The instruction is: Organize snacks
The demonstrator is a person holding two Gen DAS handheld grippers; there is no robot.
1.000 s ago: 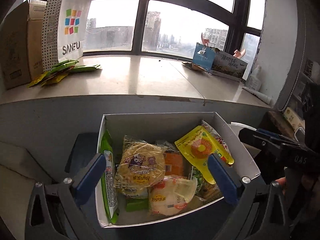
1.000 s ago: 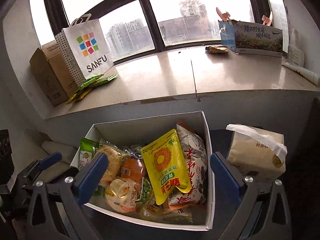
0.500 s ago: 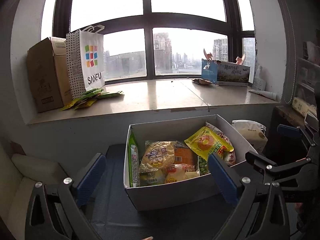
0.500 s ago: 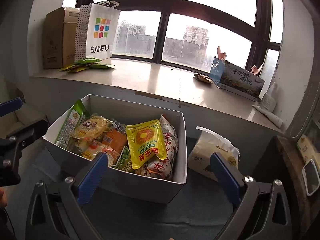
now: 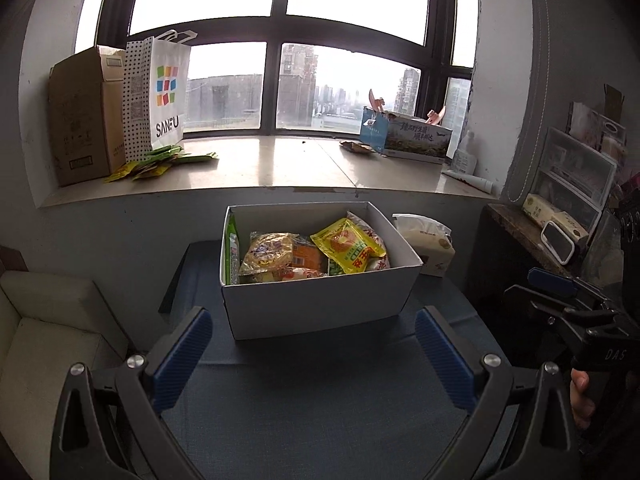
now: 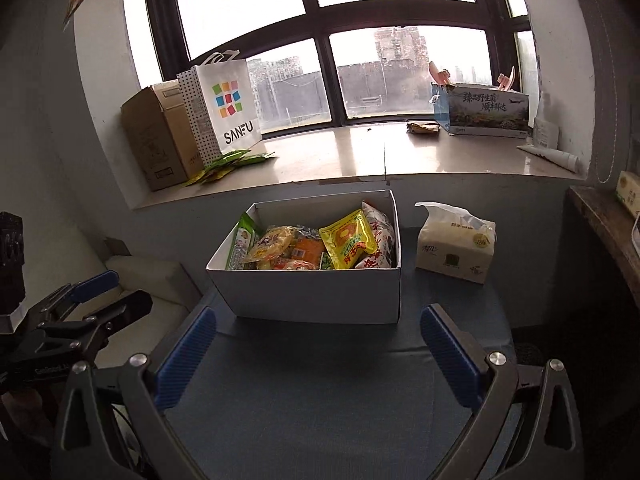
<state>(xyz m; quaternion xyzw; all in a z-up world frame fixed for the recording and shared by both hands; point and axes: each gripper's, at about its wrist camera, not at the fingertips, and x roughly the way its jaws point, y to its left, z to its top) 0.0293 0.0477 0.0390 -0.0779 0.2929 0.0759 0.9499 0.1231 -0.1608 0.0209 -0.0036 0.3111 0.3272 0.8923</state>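
Now | step: snacks sit packed in white box (image 5: pixel 320 304) | left gripper (image 5: pixel 312 354), right gripper (image 6: pixel 316 350): jaws wide, empty, near box's front wall | next: judged done, or reach in to regroup packets.

white box (image 6: pixel 316 294) of snacks (image 6: pixel 348 238) on blue cloth (image 6: pixel 320 392) — right tool (image 6: pixel 316 360) gaping, empty.

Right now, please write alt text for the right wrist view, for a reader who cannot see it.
A white box full of snack packets stands on a dark blue surface, beyond the open, empty right gripper. A tissue pack stands right of it; the left gripper shows at the left edge.
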